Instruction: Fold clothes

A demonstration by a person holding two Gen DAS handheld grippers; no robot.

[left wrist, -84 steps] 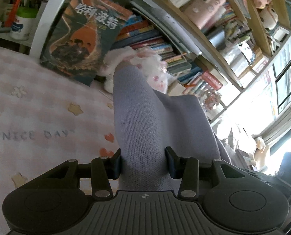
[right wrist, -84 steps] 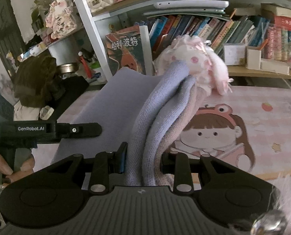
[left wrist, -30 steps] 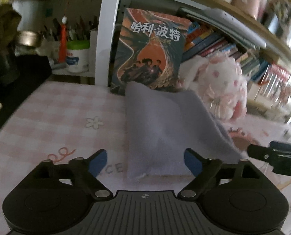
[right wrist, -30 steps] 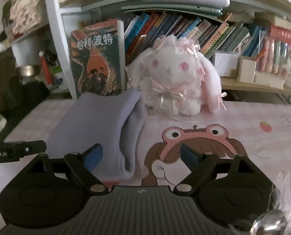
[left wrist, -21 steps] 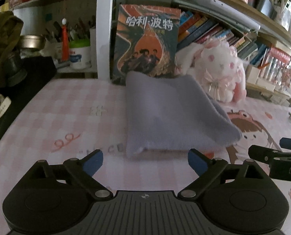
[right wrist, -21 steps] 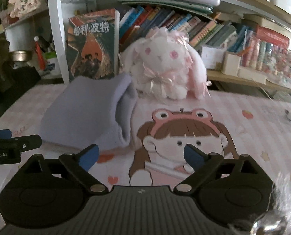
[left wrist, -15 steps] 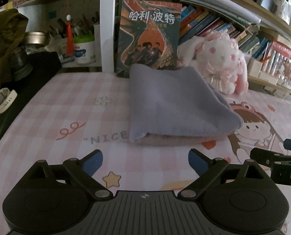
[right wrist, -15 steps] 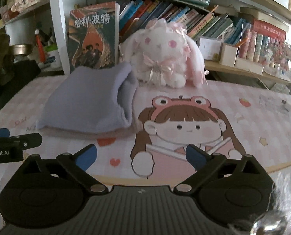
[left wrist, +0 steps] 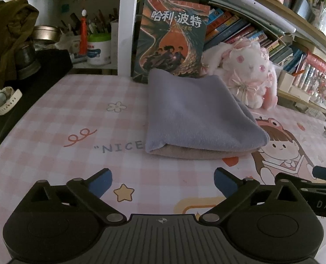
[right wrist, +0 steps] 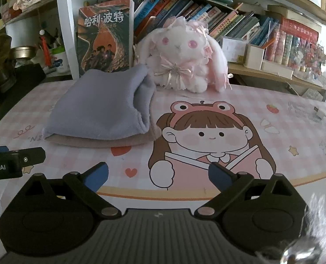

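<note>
One pink checked desk [left wrist: 53, 132] fills both views. Folded on it lies the lavender garment [left wrist: 198, 110], at twelve o'clock from the left claw [left wrist: 163, 181] and eleven o'clock from the right claw [right wrist: 158, 176]. Both claws have just been opening; they are released, nothing between them, apart from the garment. Beside it sits a plush rabbit [right wrist: 180, 59].

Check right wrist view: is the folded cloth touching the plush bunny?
No. The folded cloth lies on the mat with a strip of bare mat between its back corner and the plush bunny behind it.
</note>
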